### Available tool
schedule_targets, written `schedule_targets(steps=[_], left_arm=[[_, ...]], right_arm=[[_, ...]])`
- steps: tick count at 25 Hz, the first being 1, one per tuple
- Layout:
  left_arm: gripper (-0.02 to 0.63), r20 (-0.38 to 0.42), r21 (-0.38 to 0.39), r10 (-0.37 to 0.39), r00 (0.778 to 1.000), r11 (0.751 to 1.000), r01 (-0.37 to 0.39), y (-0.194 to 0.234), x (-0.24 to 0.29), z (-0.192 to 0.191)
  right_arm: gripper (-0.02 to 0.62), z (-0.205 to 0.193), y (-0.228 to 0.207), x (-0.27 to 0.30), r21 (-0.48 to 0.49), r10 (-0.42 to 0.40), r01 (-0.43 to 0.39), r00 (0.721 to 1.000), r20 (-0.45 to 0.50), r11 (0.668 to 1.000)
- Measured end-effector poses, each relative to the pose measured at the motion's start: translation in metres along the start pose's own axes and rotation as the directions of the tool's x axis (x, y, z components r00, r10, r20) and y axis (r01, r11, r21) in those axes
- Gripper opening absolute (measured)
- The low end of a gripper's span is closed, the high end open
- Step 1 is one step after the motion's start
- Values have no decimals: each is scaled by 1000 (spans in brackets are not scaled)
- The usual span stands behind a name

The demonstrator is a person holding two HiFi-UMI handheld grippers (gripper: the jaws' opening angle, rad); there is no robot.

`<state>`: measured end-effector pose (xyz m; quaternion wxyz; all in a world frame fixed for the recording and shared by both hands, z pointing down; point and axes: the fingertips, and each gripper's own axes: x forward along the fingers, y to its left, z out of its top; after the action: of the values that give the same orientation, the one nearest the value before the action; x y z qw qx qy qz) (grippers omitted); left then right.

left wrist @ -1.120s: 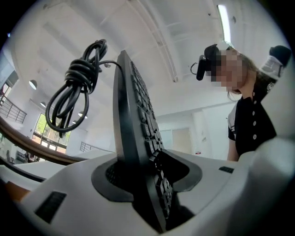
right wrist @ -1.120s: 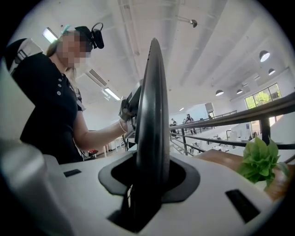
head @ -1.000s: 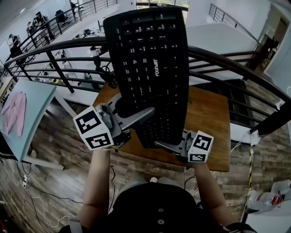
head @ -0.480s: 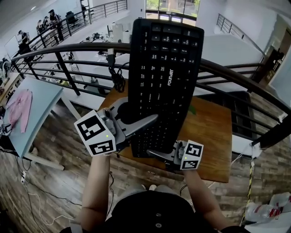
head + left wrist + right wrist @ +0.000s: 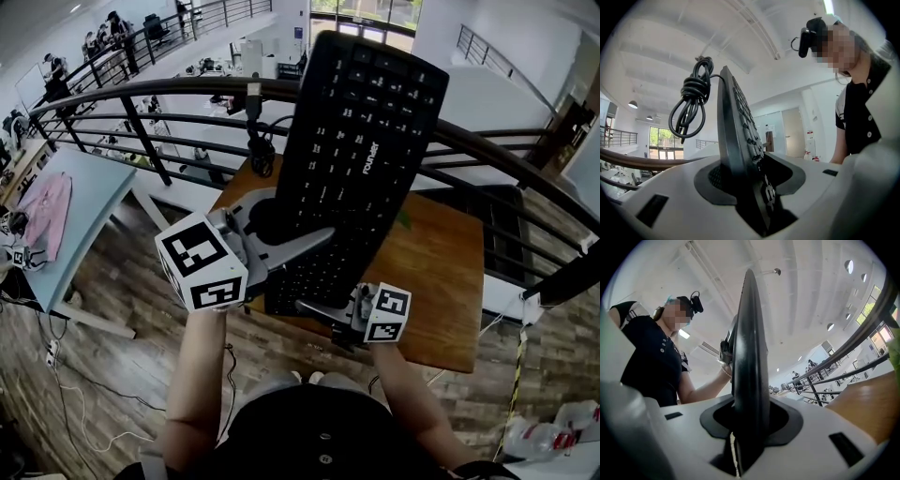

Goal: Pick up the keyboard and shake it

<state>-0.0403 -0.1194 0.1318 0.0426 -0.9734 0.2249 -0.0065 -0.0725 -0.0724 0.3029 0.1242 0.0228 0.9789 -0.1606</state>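
Note:
A black keyboard (image 5: pixel 361 150) is held up in the air above the wooden table (image 5: pixel 441 272), keys facing me, its far end leaning to the right. My left gripper (image 5: pixel 281 225) is shut on its near left edge, one finger across the keys. My right gripper (image 5: pixel 323 307) is shut on its near end. In the left gripper view the keyboard (image 5: pixel 738 145) stands edge-on between the jaws of the left gripper (image 5: pixel 750 187), with its coiled cable (image 5: pixel 691 98) hanging off the top. The right gripper view shows the keyboard (image 5: pixel 750 357) edge-on, clamped by the right gripper (image 5: pixel 747 427).
A dark metal railing (image 5: pixel 487 150) runs behind the table, with a drop to a lower floor beyond it. A light blue table (image 5: pixel 84 197) with a pink cloth (image 5: pixel 42 216) stands at the left. The keyboard's cable coil (image 5: pixel 261 150) dangles near the railing.
The keyboard's far end has swung to the right and now leans more. Both grippers stay clamped on it; the right one has drawn slightly left and nearer.

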Motion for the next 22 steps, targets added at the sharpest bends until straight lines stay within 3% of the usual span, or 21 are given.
schedule_targets(steps=[9, 22], left_arm=[[196, -78, 8, 4, 997, 1000, -3, -10, 26, -8], [196, -92, -9, -14, 996, 1000, 14, -4, 30, -12]], right_arm=[[140, -1, 2, -15, 55, 26, -29, 998, 55, 998], [140, -2, -4, -12, 72, 7, -12, 998, 70, 997]])
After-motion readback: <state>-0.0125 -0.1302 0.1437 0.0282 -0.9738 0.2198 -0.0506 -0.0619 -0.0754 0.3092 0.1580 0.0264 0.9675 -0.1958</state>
